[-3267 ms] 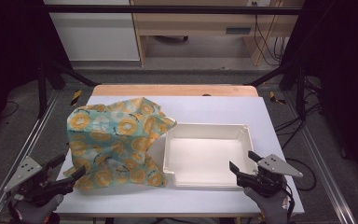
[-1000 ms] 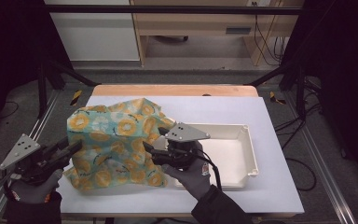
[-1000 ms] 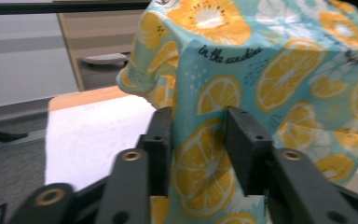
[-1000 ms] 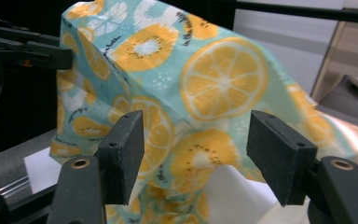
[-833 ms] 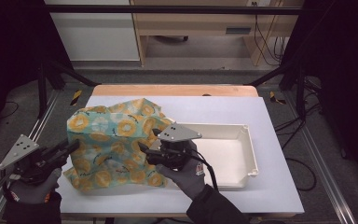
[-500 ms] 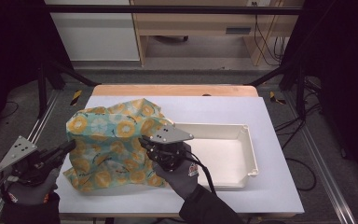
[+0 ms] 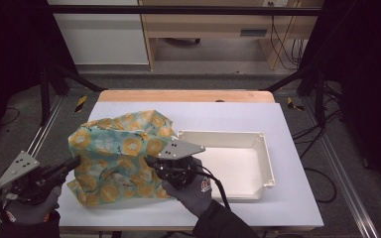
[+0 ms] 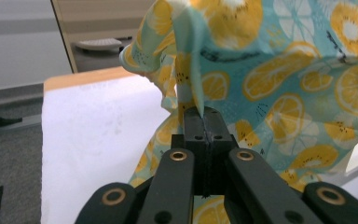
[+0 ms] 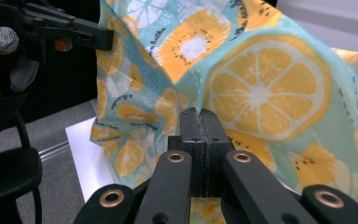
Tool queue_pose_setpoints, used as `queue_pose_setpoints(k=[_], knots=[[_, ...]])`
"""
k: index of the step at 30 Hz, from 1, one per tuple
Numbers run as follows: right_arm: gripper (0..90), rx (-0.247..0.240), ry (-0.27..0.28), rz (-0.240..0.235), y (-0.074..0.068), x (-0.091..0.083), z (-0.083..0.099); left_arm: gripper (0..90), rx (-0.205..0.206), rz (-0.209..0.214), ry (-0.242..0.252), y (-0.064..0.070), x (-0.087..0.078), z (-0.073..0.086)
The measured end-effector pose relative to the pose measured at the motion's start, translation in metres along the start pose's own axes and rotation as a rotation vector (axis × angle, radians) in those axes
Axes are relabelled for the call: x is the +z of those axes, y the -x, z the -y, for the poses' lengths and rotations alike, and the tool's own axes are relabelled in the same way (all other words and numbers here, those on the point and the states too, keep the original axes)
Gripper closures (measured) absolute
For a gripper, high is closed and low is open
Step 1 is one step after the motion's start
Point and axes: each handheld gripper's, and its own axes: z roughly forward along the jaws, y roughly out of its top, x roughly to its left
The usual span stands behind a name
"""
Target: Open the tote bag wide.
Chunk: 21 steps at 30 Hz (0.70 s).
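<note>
A teal cloth (image 7: 119,153) printed with orange and kiwi slices lies bunched on the left half of the white table, its middle raised. My left gripper (image 7: 74,163) is shut on the cloth's left edge; in the left gripper view the jaws (image 8: 204,114) pinch a fold of the cloth (image 8: 279,74). My right gripper (image 7: 151,161) is at the cloth's right edge, beside the tray. In the right gripper view its jaws (image 9: 199,114) are shut against the cloth (image 9: 261,88), and the left gripper (image 9: 100,37) shows at the upper left holding the far edge.
A shallow white tray (image 7: 268,158) stands right of the cloth, its left rim partly under the fabric. The white tabletop (image 7: 228,114) ends in a wooden strip (image 7: 183,95) at the back. Metal frame rails run along both sides of the table.
My right gripper has moved left from the tray to the cloth's right edge and shut there. The cloth has bunched up and risen. My left gripper stays on the left edge.
</note>
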Motion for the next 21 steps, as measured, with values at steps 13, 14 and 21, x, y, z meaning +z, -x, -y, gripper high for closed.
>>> queue_pose_setpoints(k=[13, 14, 21], knots=[[90.0, 0.013, -0.072, 0.000, 0.002, 0.020, 0.021, 89.9, 0.010, 0.007, -0.041, -0.001, 0.006, 0.006], [90.0, 0.013, -0.072, 0.000, 0.002, 0.020, 0.021, 89.9, 0.009, 0.008, -0.044, -0.001, 0.007, 0.007], [83.2, 0.015, -0.065, -0.001, 0.002, 0.021, 0.021, 89.9, 0.002, 0.005, -0.065, -0.003, 0.011, 0.010]])
